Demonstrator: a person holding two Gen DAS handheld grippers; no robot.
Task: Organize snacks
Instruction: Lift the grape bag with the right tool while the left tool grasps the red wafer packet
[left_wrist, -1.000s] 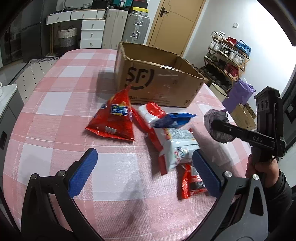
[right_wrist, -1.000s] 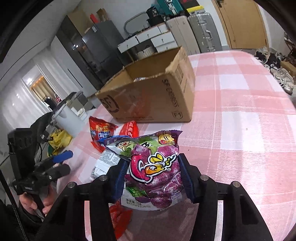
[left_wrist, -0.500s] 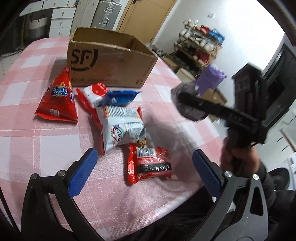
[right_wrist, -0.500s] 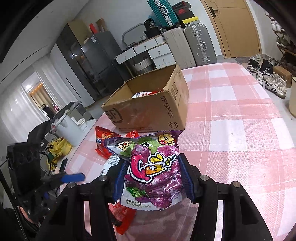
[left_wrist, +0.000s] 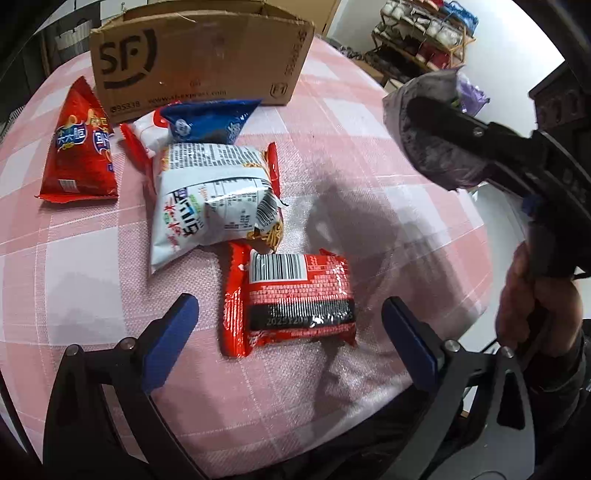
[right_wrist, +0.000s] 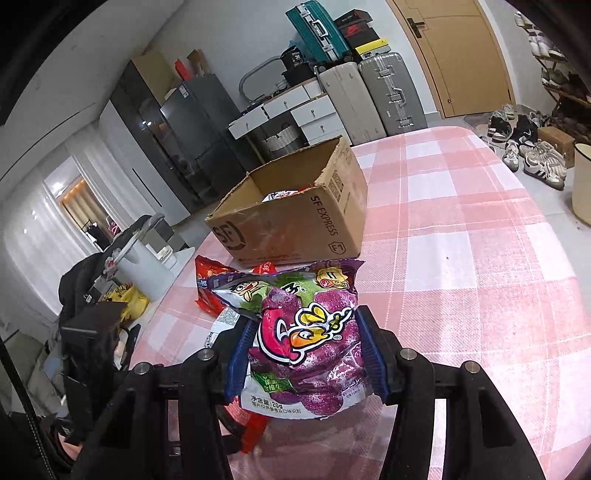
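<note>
Lowered over the red packet (left_wrist: 291, 301), the left gripper (left_wrist: 290, 332) is held wide open; the purple bag (right_wrist: 306, 339) is clamped in the right gripper (right_wrist: 304, 354) near the "SF EXPRESS" box (right_wrist: 295, 221).

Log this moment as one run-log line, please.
right gripper: shut on purple snack bag | left gripper: open above red packet | cardboard box: holds some snacks | table: several snacks left
</note>
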